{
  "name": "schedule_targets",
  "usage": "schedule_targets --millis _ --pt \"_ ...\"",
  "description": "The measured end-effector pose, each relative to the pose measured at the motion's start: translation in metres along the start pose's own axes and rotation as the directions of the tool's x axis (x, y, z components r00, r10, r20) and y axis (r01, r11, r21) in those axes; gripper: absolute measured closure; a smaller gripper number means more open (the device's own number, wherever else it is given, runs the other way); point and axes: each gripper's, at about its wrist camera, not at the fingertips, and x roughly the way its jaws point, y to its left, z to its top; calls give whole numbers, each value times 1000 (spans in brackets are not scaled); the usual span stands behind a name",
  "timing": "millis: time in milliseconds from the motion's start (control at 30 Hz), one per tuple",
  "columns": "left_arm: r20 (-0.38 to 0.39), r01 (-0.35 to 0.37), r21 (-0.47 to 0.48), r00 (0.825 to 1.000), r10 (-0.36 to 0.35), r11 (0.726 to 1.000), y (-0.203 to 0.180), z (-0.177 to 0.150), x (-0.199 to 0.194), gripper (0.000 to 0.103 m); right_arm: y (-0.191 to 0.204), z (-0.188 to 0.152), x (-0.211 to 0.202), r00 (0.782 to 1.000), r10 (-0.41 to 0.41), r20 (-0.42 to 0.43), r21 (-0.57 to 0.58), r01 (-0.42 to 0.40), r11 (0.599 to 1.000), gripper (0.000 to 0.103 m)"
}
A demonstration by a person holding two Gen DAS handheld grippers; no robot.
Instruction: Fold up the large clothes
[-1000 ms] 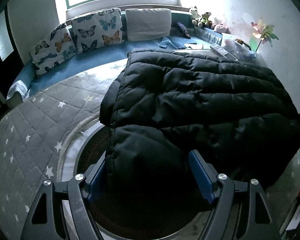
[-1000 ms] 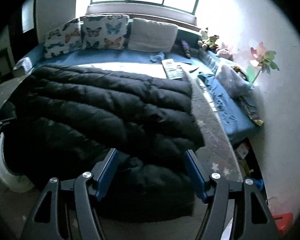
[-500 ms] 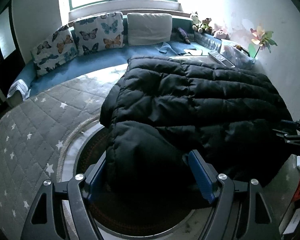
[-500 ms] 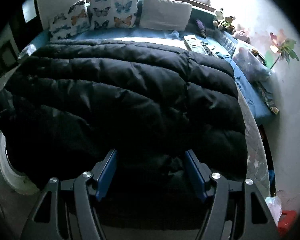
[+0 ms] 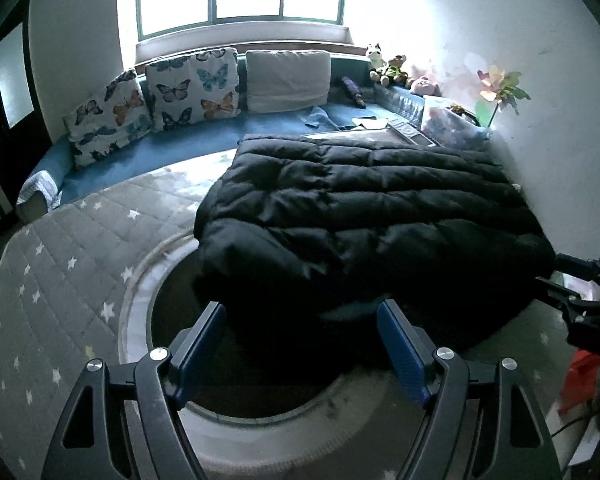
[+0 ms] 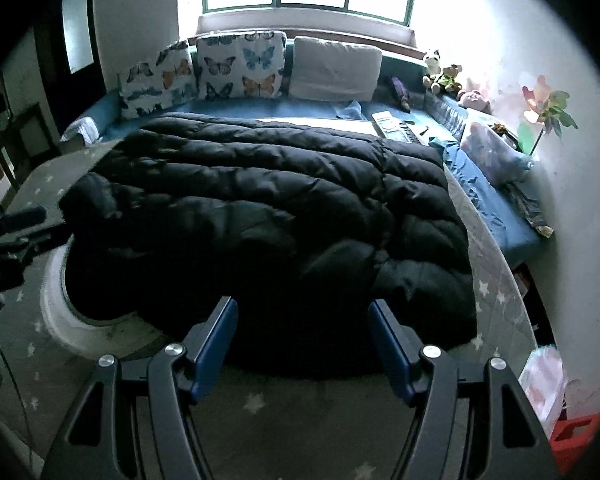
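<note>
Grey star-printed quilting (image 5: 60, 248) with a white-ringed round panel covers the table, where the left gripper (image 5: 300, 344) and right gripper (image 6: 302, 338) hover spread and empty. One black puffer jacket (image 6: 268, 208) lies folded beyond them. Behind, the blue couch (image 5: 172, 148) holds two butterfly cushions (image 5: 192, 84) and one plain cushion (image 5: 288, 74); no writing is readable

left gripper (image 5: 302, 344): blue pads spread wide, nothing between them | black puffer jacket (image 5: 364, 216): lies folded on grey star-quilted mat (image 5: 68, 264), near edge overhanging round white-rimmed rug (image 5: 268, 436) | right gripper (image 5: 576, 292): dark shape at right edge, probably just beside jacket's corner | butterfly cushions (image 5: 192, 84) on blue sofa (image 5: 140, 156) behind
</note>
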Motion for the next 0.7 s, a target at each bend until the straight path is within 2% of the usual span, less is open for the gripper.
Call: schedule_targets --millis 333,700 --pt "29 20 0 999 -20 1000 -11 -37 -46 20 31 -20 -27 996 -22 88 17 21 1000 29" --pt "23 37 -23 999 -37 999 -10 -56 -62 20 43 -38 -34 995 -13 97 34 10 999 29"
